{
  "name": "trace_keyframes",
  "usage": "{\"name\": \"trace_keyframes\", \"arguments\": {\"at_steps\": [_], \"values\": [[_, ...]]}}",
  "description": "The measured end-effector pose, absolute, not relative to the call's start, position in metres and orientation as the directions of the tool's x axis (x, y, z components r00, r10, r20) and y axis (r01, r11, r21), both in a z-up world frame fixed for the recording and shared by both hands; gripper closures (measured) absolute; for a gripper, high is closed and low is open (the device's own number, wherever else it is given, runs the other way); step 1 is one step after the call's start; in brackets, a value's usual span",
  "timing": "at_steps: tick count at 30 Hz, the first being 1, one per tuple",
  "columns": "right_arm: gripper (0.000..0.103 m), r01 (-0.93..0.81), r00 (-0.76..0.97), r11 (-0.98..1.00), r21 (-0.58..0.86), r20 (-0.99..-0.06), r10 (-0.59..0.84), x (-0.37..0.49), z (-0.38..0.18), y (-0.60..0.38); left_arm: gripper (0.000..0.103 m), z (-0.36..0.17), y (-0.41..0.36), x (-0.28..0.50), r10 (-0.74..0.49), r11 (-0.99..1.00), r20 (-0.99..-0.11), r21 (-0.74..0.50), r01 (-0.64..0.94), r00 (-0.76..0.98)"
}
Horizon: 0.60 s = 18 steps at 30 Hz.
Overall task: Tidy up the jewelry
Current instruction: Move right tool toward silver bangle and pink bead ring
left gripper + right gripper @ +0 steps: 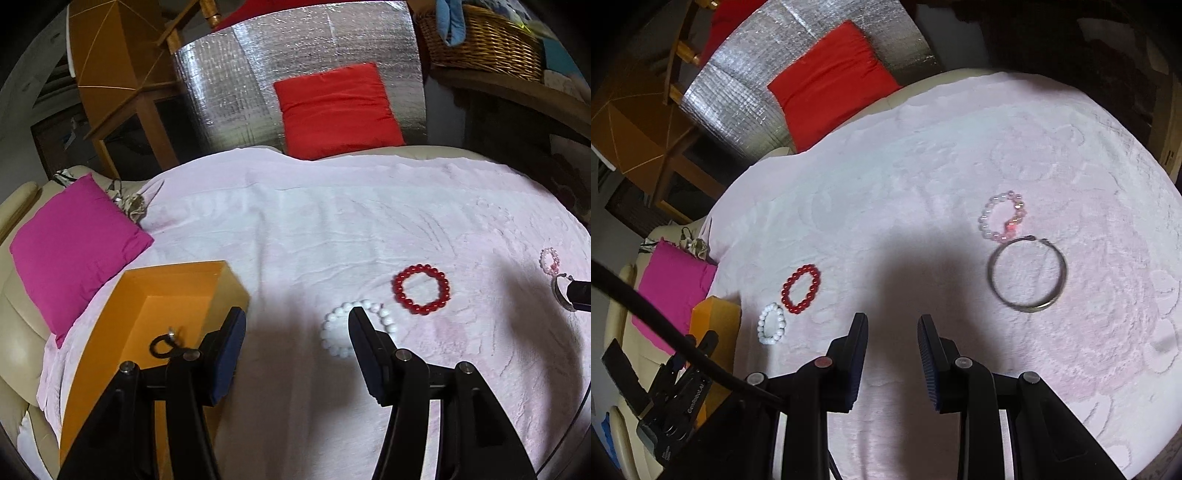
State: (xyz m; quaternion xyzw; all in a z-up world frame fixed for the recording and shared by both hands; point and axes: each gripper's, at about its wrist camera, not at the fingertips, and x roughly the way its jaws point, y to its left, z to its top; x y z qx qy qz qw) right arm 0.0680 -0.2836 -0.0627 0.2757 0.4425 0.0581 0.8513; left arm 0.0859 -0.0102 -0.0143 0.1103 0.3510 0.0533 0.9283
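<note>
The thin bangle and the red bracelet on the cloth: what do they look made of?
The bangle looks like metal: a thin grey hoop with a dull shine and a gap at the top. The red bracelet is a ring of glossy round beads, glass, stone or plastic; the view cannot settle which.

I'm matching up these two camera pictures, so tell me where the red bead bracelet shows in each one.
Left wrist view: red bead bracelet, right of centre, just beyond the right finger.
Right wrist view: red bead bracelet, left of centre, beyond the left finger.
Shared landmark: the white bead bracelet lies close beside it.
</note>
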Motion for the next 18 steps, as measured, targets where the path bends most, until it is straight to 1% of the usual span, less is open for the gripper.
{"name": "trace_keyframes", "arguments": {"at_steps": [7, 13, 18], "values": [[0.073, 0.186, 0.614, 0.833, 0.522, -0.723, 0.316, 0.063, -0.066, -0.314, 0.044, -0.022, -0.022, 0.09, 0.167, 0.967, -0.659, 0.253, 0.007, 0.733], [0.073, 0.231, 0.629, 0.823, 0.52, -0.724, 0.281, 0.057, -0.066, -0.344, 0.044, -0.034, -0.013, 0.097, 0.131, 0.977, -0.723, 0.212, 0.037, 0.679], [0.073, 0.268, 0.643, 0.808, 0.524, -0.722, 0.255, 0.052, -0.066, -0.364, 0.044, -0.041, 0.007, 0.097, 0.129, 0.981, -0.752, 0.19, 0.026, 0.647]]}}
